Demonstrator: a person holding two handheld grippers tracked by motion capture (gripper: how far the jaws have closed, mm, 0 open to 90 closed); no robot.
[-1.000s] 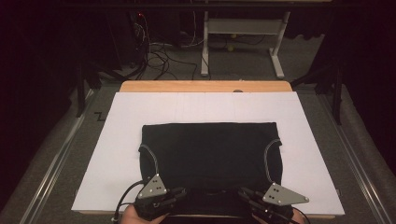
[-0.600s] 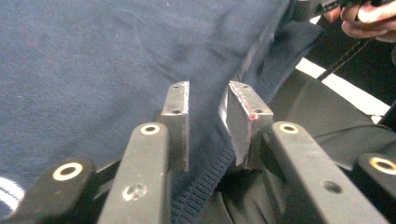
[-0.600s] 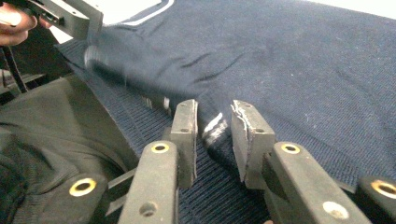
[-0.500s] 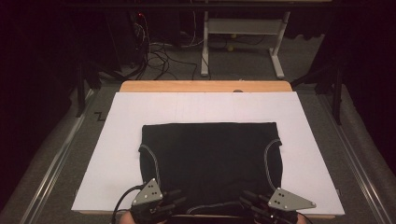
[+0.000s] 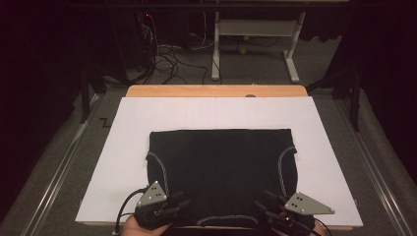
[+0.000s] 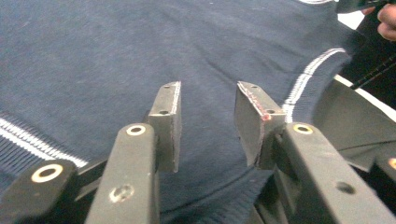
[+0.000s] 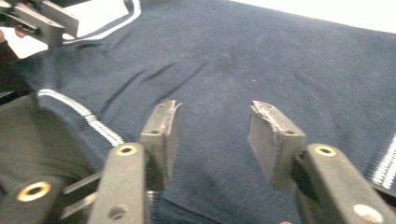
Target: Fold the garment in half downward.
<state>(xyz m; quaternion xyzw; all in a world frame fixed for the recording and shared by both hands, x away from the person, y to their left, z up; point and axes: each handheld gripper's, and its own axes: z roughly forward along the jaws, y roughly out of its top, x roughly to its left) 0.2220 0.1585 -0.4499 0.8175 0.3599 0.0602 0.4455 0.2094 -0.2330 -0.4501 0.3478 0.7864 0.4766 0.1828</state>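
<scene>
- Both of your grippers have slid back toward the near edge of the table since the earlier frames, and their jaws have just been opening, with nothing pinched between them now.
- Your left gripper sits at the near left corner of the dark garment; in the left gripper view its fingers stand partly apart over the knit, cloth beneath the gap but not held.
- Your right gripper mirrors it at the near right corner; in the right gripper view the fingers are parted a little wider, again clear of the fabric lying under them.
- From the jaws outward: the garment's near hem runs between the two grippers, just ahead of your hands, and the folded body stretches away from you toward the far side of the table.
- White-stitched seams curve up each side of the cloth; the striped trim shows just beside the left gripper's right-hand jaw.
- The garment lies flat on the white sheet, roughly centred, its long axis running left to right across the table, squarely in front of you.
- Beyond the sheet, the wooden table edge marks the far limit.
- Judged from this: each hand is equally near its own corner, so whichever edge you take next, the cloth lies straight ahead of both grippers, and a matched two-handed reach forward looks the natural call.
</scene>
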